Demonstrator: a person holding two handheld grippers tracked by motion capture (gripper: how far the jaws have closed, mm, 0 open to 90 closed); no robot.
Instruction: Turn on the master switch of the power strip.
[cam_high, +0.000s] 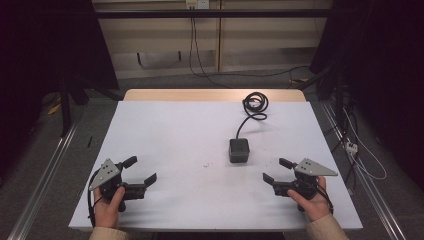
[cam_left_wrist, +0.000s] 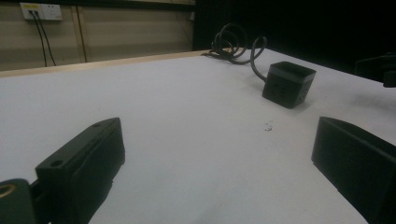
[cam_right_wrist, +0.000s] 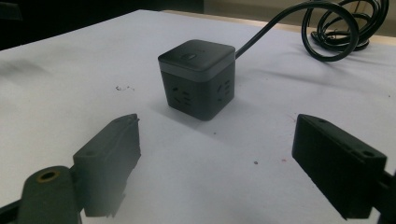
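Right tool (cam_right_wrist: 215, 154) agape, black socket cube (cam_right_wrist: 197, 78) just ahead, untouched

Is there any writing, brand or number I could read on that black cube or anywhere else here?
None can be read.
Socket cube: a small mark on its top, too blurred to read; its sides show socket holes, no words.
Grippers, left and right: no lettering.
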